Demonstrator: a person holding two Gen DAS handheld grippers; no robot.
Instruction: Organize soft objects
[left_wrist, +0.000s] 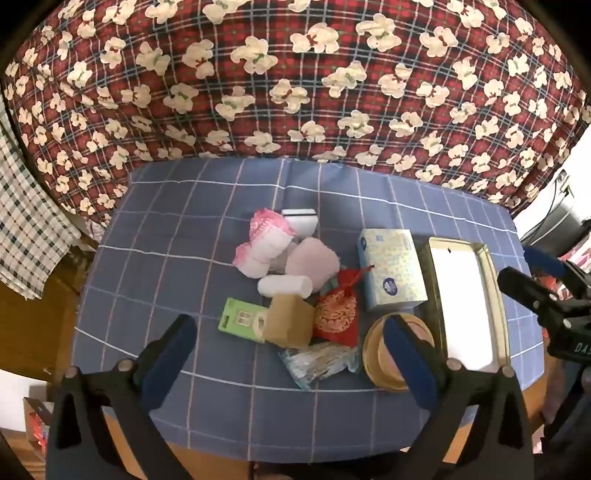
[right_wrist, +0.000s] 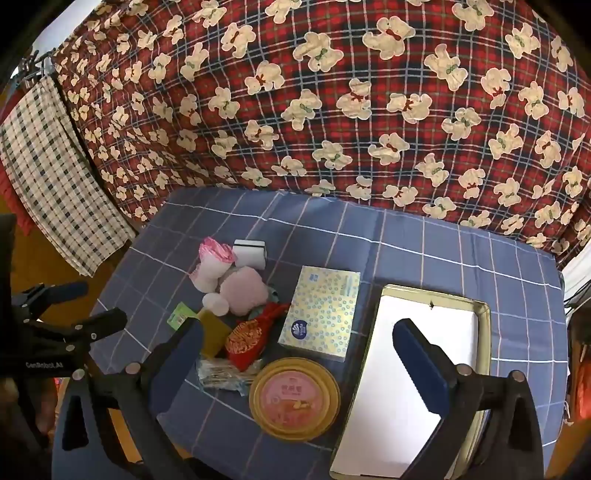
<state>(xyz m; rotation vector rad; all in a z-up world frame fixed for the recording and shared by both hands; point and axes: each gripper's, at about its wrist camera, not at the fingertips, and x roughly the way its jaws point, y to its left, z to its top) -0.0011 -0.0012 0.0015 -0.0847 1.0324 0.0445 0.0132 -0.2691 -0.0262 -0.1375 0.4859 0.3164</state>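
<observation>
A pile of small things lies mid-table: a pink-and-white frilly cloth bundle, a pale pink plush pad, a white roll, a red-and-gold pouch, a tissue pack and a clear plastic packet. An empty gold-rimmed tray lies to the right. My left gripper is open and empty above the near side of the pile. My right gripper is open and empty above the round tin and the tray's left edge.
A round gold tin, a brown box, a green card and a white sponge block also lie on the blue checked tablecloth. A red teddy-print sheet hangs behind.
</observation>
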